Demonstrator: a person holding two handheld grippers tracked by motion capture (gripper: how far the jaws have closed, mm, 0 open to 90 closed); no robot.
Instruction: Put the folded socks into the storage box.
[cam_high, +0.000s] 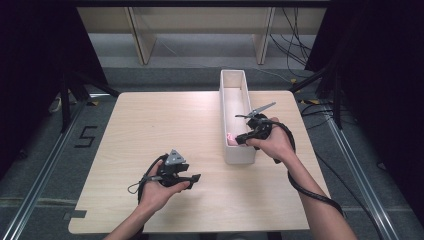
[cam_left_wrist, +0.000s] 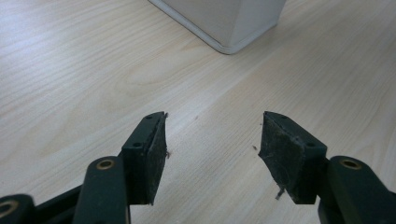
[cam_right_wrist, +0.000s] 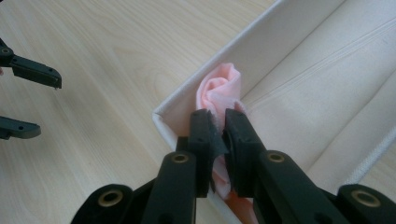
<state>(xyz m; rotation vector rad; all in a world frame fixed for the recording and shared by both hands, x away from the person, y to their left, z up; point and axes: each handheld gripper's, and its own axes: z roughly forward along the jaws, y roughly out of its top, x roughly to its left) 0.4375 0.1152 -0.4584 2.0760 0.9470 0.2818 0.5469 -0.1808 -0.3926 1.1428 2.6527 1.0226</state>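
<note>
The right gripper (cam_right_wrist: 217, 119) reaches over the near end of the long white bin (cam_high: 225, 95), its jaws nearly together and pinching a rolled pink cloth (cam_right_wrist: 219, 88). The cloth sits in the bin's near corner, pressed against the end wall, with part of it hanging down between the jaws. The left gripper (cam_left_wrist: 212, 135) hovers low over the worktop (cam_high: 150, 130), well to the left of the bin's near end, its jaws spread wide with nothing between them; its pads (cam_left_wrist: 156, 158) look worn and fuzzy.
</note>
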